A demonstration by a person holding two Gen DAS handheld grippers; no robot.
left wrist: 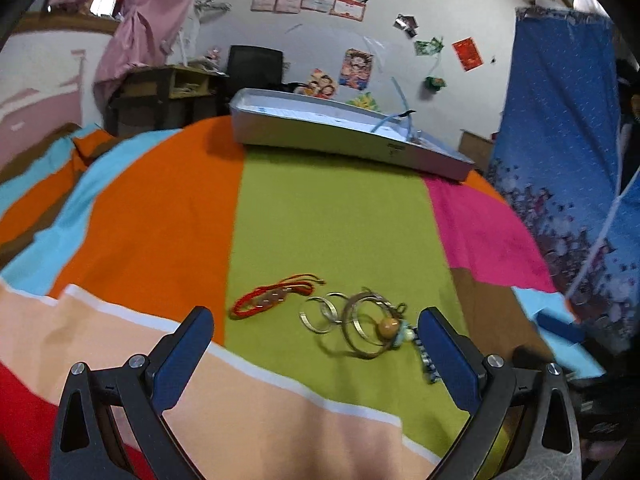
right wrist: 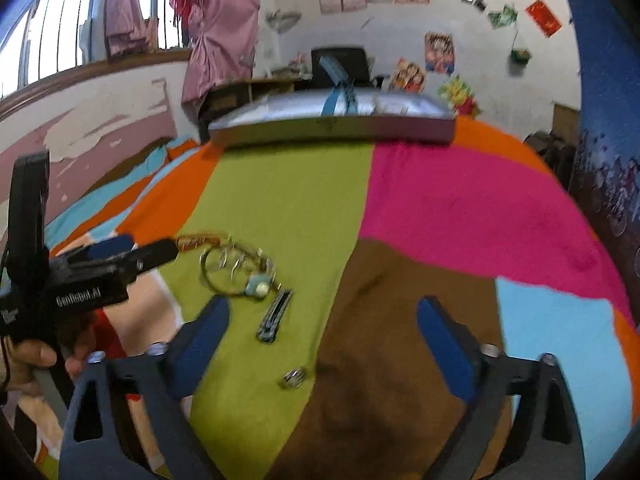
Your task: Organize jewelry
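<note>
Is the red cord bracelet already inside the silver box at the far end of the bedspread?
No: the red cord bracelet lies on the green stripe beside the metal bangles, well short of the silver box.

Two fisheye wrist views look forward and downward, low over a bed covered in a colour-block patchwork blanket (left wrist: 336, 216). Both share the tangled silver bangles (left wrist: 356, 320) on the green panel and a long grey open box (right wrist: 332, 124) beyond. The right view sits further right.

Both grippers, left gripper (left wrist: 316, 326) and right gripper (right wrist: 323, 318), are showing black frames, blue pads, silver screws; white "GenRobot.AI" lettering at left of frame.
</note>
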